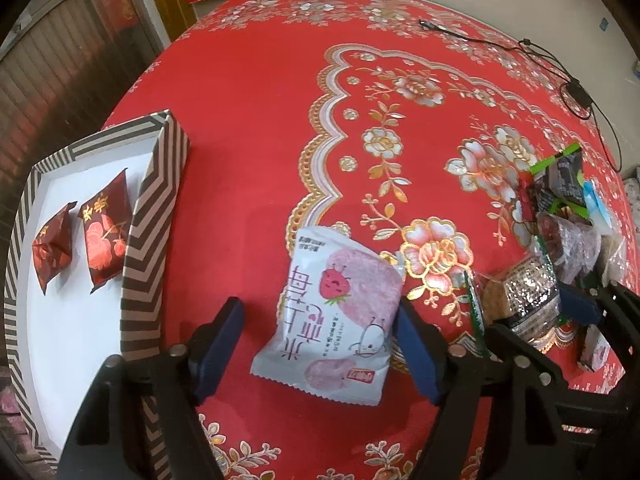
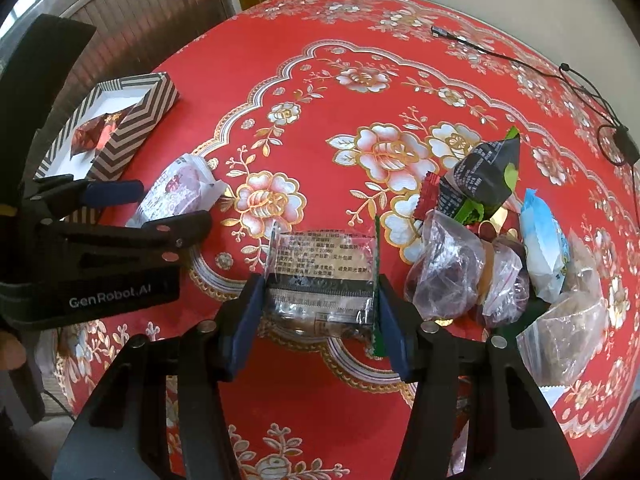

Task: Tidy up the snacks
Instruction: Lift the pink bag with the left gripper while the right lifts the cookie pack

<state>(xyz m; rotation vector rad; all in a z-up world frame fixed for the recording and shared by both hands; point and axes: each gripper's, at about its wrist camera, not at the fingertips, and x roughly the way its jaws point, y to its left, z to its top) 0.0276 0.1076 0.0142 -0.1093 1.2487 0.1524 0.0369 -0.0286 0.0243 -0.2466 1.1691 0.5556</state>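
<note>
Surface: round table under a red cloth with gold and white flower pattern (image 1: 256,128); pale wall behind its far edge.
Left gripper (image 1: 316,344): jaws spread, straddling a white strawberry-print snack packet (image 1: 336,316) that lies flat on the cloth near the table's near edge; the right blue pad touches the packet's side, the left pad stands apart from it. Not gripped, by my reading.
Right gripper (image 2: 320,312): jaws pinching a clear-and-black printed snack packet with a green serrated edge (image 2: 320,280); whether it is lifted off the cloth I cannot tell.
Pile, right edge of table: loose heap of wrapped snacks (image 2: 500,248), including clear bags of dark pieces, a black-and-green pouch and a blue-and-white pack; unsorted.
Box, left edge of table: open rectangular box, brown-and-white chevron walls, white floor (image 1: 156,216); holds two dark red foil packets with gold print (image 1: 106,236), side by side.
Far edge: black cable (image 1: 532,50), lying loose.
Progress (judged): early; two packets boxed, two in hand or nearly so, most of the pile left.
</note>
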